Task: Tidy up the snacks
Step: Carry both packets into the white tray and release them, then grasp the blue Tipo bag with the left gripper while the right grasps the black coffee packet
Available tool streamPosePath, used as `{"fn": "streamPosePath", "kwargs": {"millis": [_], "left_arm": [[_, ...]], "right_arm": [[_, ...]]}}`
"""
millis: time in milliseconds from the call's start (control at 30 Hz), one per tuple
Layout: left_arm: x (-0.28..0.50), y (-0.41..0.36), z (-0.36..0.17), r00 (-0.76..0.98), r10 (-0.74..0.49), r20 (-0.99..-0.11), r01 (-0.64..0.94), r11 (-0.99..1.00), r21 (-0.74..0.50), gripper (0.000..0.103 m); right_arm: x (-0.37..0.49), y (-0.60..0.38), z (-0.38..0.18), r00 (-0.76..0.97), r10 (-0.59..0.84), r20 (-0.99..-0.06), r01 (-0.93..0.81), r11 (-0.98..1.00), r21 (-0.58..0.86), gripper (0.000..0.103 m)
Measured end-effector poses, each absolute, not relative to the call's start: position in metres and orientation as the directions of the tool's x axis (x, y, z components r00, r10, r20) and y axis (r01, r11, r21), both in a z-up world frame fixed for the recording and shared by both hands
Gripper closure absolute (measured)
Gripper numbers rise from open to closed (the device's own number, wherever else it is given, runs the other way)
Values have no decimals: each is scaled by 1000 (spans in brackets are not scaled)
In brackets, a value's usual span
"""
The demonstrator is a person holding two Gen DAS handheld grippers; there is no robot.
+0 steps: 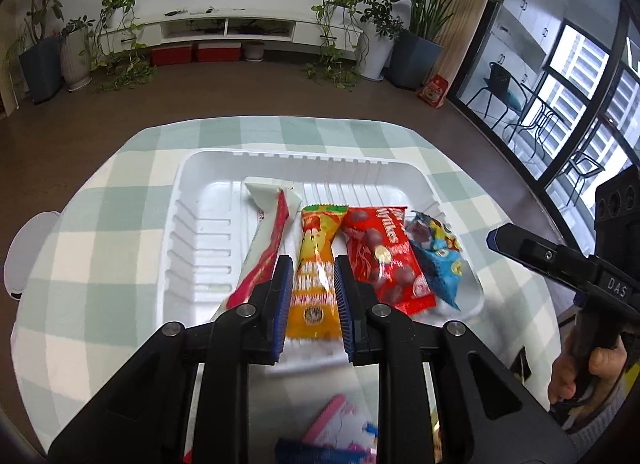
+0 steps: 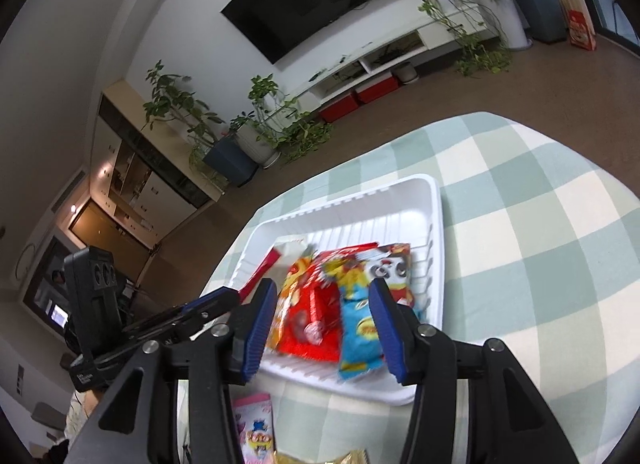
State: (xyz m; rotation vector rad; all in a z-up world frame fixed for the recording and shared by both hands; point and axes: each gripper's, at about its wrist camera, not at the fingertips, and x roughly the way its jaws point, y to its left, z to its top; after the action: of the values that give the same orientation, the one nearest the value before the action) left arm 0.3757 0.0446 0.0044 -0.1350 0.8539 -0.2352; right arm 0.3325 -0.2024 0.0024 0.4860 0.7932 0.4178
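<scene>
A white tray (image 1: pixel 188 200) on the checked worktop (image 1: pixel 100 192) is filled with snack packets (image 1: pixel 316 264). The left tool (image 1: pixel 310 296) is nearly closed, empty; the right tool (image 2: pixel 324 328) is half open, empty.

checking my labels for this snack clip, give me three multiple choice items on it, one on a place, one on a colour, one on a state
1. Where is the orange packet?
A on the floor
B in the white tray, beside the red chocolate-ball packet
C on a chair

2. What colour is the tablecloth?
A green and white check
B plain black
C purple stripes

3. The right claw is:
A shut on a packet
B open, holding nothing
C out of view

Key: B, it lies flat in the tray; A, pale checks cover the table; B, its pads stand apart, gripping nothing.
</scene>
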Motion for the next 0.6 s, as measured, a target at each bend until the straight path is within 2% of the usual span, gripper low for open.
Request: {"fn": "streamPosePath", "kwargs": {"millis": [167,333,433,600], "left_arm": [[324,59,14,649,-257,-716,155,966,-206,82],[277,74,12,649,-256,-716,145,966,-214,81],[249,78,9,649,-256,-716,149,966,-210,76],[211,77,3,652,-244,-718,161,970,-183,76]], "right_arm": [[304,-192,15,629,545,-555,-218,808,547,47],[263,-178,21,627,546,-556,-252,817,518,41],[236,-172,21,625,539,-564,-260,826,500,40],[192,-168,11,630,494,-599,-234,857,460,37]]}}
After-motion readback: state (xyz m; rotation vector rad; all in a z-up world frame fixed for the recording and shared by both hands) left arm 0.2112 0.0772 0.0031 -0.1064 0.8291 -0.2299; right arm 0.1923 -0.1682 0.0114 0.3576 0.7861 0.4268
